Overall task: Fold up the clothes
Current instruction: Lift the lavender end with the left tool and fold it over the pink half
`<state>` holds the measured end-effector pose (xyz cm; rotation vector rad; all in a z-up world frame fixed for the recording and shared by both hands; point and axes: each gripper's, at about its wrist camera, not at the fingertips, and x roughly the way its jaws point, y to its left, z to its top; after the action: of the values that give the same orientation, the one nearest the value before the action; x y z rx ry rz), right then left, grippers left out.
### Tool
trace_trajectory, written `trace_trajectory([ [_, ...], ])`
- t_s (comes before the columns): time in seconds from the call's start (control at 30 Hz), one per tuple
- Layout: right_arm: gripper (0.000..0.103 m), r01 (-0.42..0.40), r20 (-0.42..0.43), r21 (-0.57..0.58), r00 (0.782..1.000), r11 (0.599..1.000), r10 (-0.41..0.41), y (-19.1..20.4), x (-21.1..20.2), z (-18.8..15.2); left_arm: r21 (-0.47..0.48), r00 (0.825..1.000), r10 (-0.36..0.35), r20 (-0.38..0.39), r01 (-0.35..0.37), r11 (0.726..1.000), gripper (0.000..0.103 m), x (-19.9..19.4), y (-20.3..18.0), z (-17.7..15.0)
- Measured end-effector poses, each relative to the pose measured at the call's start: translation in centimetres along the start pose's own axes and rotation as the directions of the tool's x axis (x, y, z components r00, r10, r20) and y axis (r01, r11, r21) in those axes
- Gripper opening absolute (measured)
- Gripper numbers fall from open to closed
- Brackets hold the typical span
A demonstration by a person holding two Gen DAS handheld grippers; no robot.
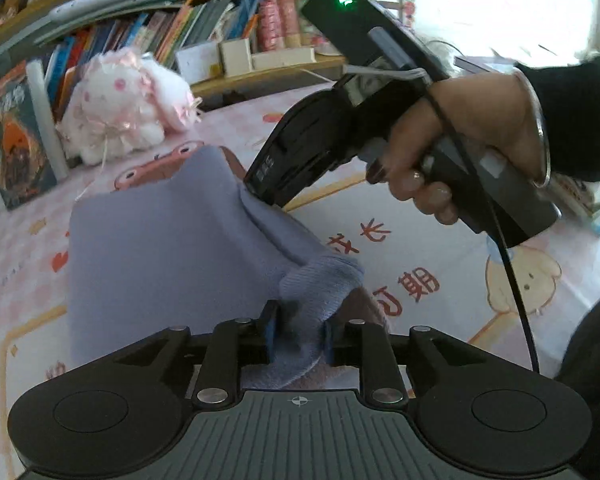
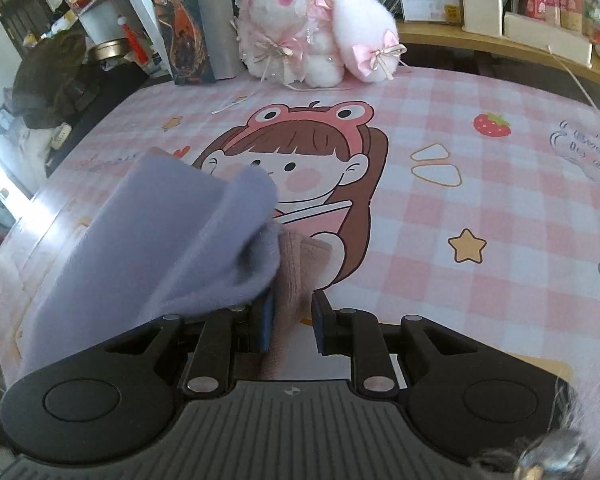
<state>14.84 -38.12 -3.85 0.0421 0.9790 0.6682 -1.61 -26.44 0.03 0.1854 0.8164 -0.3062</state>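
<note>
Left wrist view showed my left gripper [image 1: 299,334] with its jaws drawn in to a narrow gap, pinching a bunched edge of the lavender garment [image 1: 160,248] between the blue pads [image 1: 269,330]; the knit cloth filled the gap and spilled over both fingers. From that pinch the garment ran away forward and to the left as a raised, folded sheet, and a pinkish-brown inner layer [image 1: 370,304] peeked out just beside the right finger. Farther along the same cloth I saw my right gripper [image 1: 260,188], held in my right hand [image 1: 460,148], with its tip pressed into the far edge of the garment; from this angle I could not tell how wide its jaws stood. Right wrist view answered that: the right gripper [image 2: 292,320] had its jaws partly open, with the pinkish-brown layer [image 2: 300,264] lying in the gap and touching the left pad, apart from the right one, so I could not call it a firm grip. The lavender garment [image 2: 148,240] was draped over the left finger and stretched off to the left. Under everything lay the pink checked sheet [image 2: 480,200] with its cartoon girl print, and beyond it a white and pink plush toy [image 2: 308,28] sat against the bookshelf [image 2: 540,4].
</note>
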Motion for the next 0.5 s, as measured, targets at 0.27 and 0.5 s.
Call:
trace_trajectory([
  [0.27, 0.031, -0.103, 0.05, 0.235, 0.994, 0.967, 0.094, -3.2, -3.3, -1.1, -0.271, 0.995, -0.086, 0.045, 0.095, 0.958, 0.037, -3.9, 2.7, -0.2],
  [0.5, 0.029, -0.288, 0.083, 0.367, 0.957, 0.884, 0.277, -4.2, -4.4, -1.2, -0.429, 0.974, 0.048, 0.223, 0.054, 0.902, 0.044, -8.1, 5.3, 1.2],
])
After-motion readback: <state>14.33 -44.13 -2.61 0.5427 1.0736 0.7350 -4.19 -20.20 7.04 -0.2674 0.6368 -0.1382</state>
